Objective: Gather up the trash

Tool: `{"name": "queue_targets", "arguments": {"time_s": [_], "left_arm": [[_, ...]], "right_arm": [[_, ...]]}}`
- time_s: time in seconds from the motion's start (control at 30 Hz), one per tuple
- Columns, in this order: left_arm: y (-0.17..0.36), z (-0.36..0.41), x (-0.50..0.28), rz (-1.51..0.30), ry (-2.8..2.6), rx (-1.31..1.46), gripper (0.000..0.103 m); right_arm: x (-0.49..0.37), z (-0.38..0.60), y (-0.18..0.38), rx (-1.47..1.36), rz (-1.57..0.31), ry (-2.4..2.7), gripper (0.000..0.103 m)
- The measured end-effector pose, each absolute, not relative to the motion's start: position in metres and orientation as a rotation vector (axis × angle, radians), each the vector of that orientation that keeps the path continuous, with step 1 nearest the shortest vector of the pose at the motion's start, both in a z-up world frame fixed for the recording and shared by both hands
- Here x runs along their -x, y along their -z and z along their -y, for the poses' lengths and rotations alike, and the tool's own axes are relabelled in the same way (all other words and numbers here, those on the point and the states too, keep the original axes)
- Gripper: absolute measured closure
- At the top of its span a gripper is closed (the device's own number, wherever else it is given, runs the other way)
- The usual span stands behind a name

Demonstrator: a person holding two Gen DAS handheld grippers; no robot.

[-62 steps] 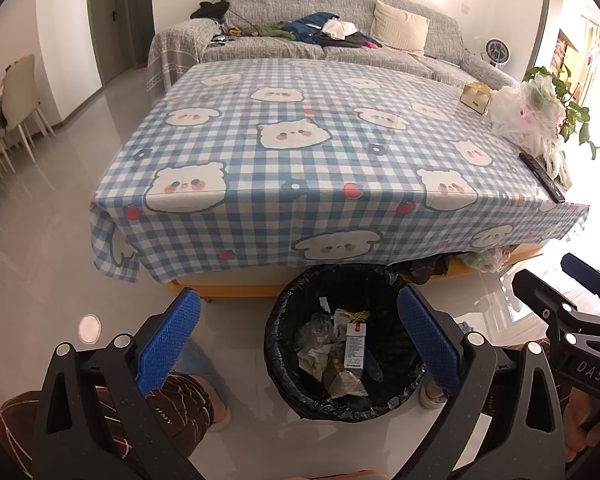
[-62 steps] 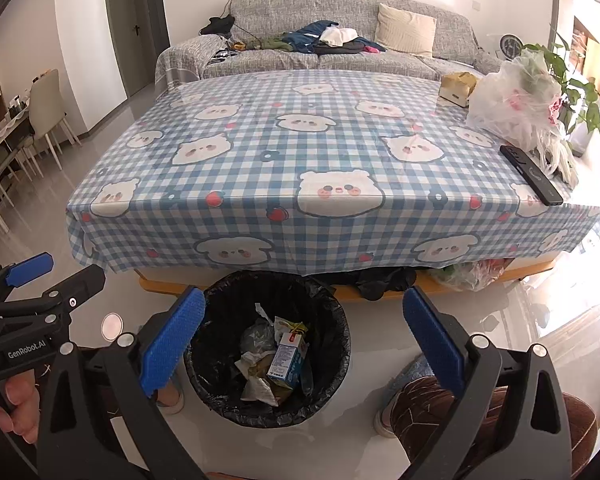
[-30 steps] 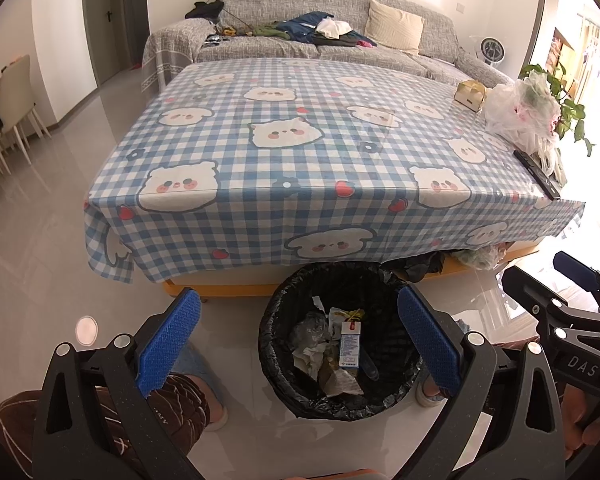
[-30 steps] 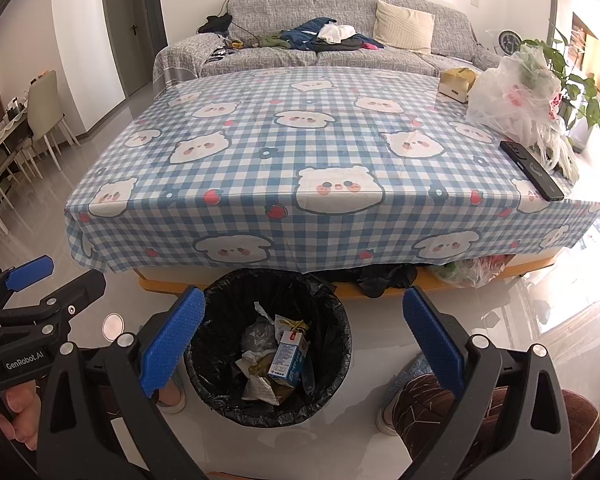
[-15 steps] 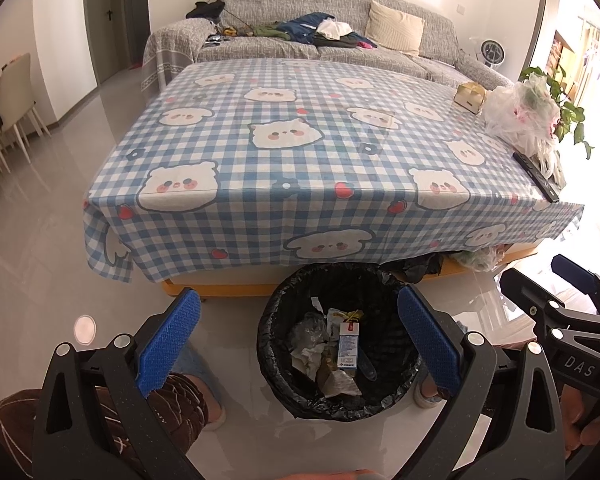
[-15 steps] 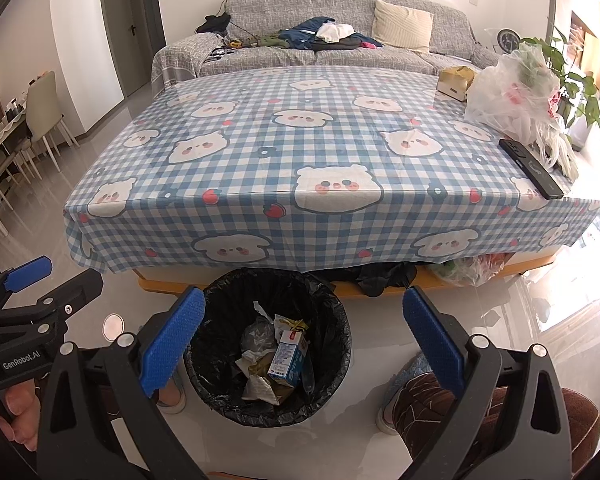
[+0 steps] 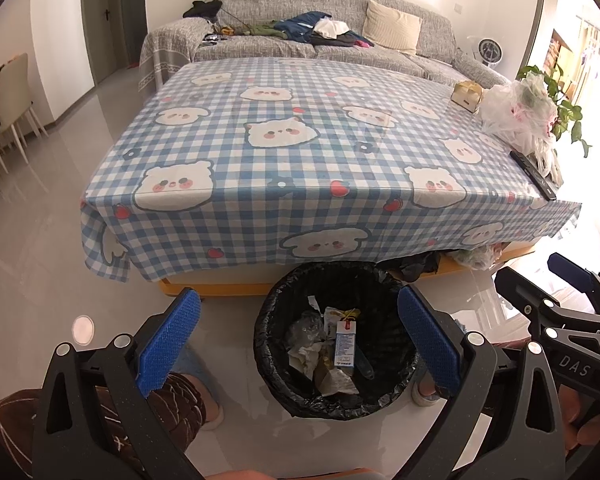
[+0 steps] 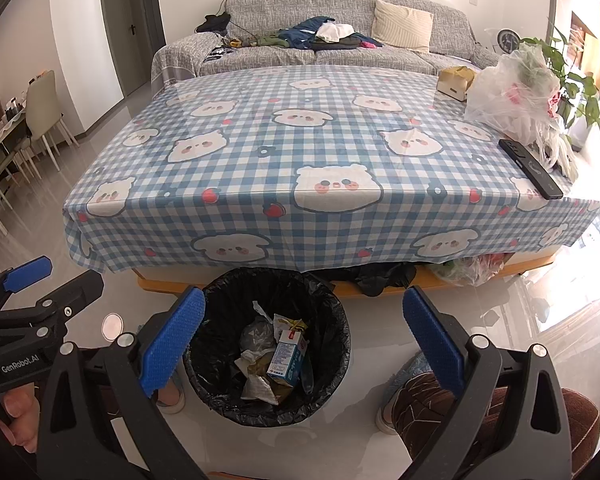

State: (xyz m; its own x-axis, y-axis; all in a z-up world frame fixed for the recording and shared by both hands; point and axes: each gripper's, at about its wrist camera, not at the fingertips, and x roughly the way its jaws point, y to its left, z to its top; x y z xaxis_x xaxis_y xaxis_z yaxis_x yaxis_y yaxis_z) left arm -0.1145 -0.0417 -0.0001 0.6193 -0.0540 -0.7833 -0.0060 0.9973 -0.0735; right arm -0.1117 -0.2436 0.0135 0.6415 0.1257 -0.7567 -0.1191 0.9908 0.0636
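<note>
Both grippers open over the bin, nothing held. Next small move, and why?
Probably withdraw and stop: both the left gripper and right gripper hang empty, jaws wide; trash already lies in the bin; the tablecloth carries no loose scraps.

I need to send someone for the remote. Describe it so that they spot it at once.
Go to the table with the blue checked bear cloth. At its near right corner lies the remote, beside a crumpled clear plastic bag. It is the only flat, black, slim bar there.

Wide-open right gripper (image 8: 300, 336) above lined bin (image 8: 220, 300) — carton (image 8: 287, 358) inside
</note>
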Motion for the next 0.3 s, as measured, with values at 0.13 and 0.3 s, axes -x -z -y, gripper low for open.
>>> {"name": "queue_targets", "arguments": {"time_s": [0.13,0.3], "left_arm": [[-0.0012,0.0418,0.1146,-0.9,0.026,0.069,0.006],[-0.0014,0.0424,0.1139,-0.904,0.027,0.071,0.006]], "right_arm": [[0.1117,0.2436,-0.0136,-0.007,-0.864,-0.14,0.008],[0.1117,0.2435,-0.0137,-0.007,-0.863,-0.14,0.008]]}}
